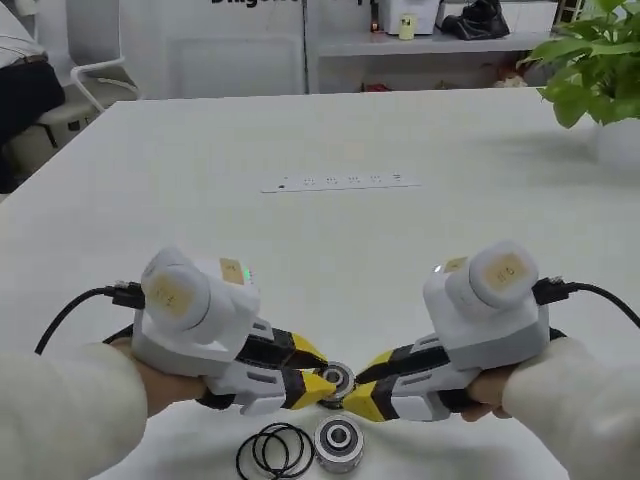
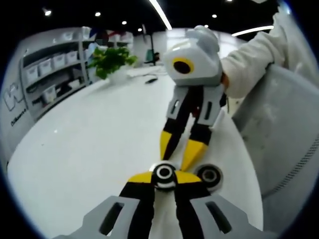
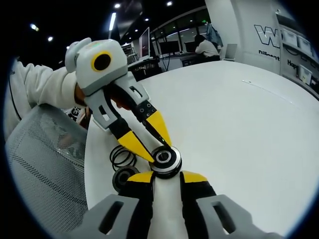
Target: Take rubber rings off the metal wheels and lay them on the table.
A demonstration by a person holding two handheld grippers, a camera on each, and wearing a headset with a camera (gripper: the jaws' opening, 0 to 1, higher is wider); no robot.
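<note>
So the left gripper (image 2: 164, 179) has its jaws clamped on a metal wheel (image 2: 164, 174), bottom center of the head view. The right gripper (image 2: 179, 152) comes in from the opposite side with its jaws narrow and tips right at the wheel's edge. Can't tell if they actually pinch it. Lower down, a second wheel (image 1: 338, 443) lies on the white surface (image 1: 330, 250), with loose rubber rings (image 1: 275, 450) just left of it.

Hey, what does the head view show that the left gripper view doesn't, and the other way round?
Head view adds the rings lying on the table. Left gripper view adds ceiling lights and a mesh chair. Both share the wheel between the jaws, a second wheel and the plant.
</note>
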